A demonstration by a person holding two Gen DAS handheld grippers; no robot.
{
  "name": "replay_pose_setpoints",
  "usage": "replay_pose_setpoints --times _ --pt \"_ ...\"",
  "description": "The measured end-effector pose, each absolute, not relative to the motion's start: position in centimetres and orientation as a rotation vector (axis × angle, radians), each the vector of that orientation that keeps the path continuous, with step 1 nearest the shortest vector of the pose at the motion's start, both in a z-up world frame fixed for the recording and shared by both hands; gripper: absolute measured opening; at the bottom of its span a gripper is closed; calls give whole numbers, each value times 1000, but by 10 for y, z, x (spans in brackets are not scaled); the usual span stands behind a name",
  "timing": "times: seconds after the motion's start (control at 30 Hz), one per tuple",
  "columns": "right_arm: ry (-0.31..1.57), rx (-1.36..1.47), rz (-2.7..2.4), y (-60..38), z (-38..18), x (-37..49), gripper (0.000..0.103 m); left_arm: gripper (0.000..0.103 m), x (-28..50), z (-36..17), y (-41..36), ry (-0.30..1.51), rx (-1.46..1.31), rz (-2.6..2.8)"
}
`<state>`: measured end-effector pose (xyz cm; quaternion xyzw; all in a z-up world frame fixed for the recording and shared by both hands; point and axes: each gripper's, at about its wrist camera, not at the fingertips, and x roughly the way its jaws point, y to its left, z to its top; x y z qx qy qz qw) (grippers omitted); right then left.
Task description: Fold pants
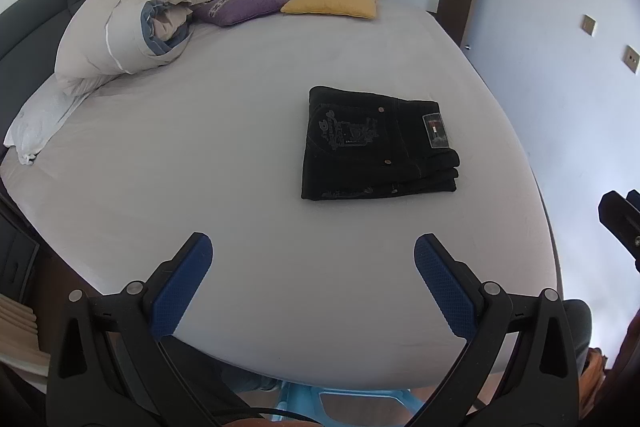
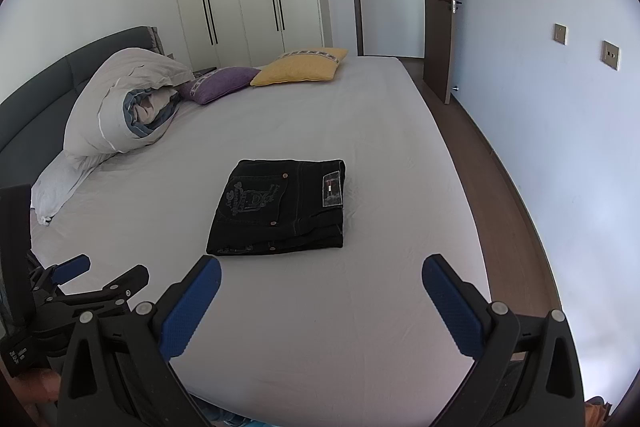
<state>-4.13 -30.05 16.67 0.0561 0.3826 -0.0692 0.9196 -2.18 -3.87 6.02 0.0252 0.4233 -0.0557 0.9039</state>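
Fingers [image 1: 188,283] of both grippers spread wide, empty; folded black pants [image 1: 378,143] hide inner layers

A wide bed [image 2: 360,307] under a smooth pale grey sheet, with a few things lying on it.

Black pants [image 2: 280,207], folded into a compact rectangle with the back pocket and waistband label facing up, sit flat on the sheet toward the near right, well apart from everything else. Far to the left, against the dark headboard [image 2: 48,83], a rolled beige and blue duvet [image 2: 124,103] rests partly on a white pillow [image 2: 56,187]. Just beside it, farther along, lies a purple cushion [image 2: 220,83], and touching that, a yellow cushion [image 2: 300,69] at the far edge.
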Motion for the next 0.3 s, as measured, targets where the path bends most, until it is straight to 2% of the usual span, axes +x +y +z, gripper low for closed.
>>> replay_pose_setpoints --times 0.3 --pt "788 120 -143 -300 167 -43 103 103 -20 61 -34 865 63 -118"
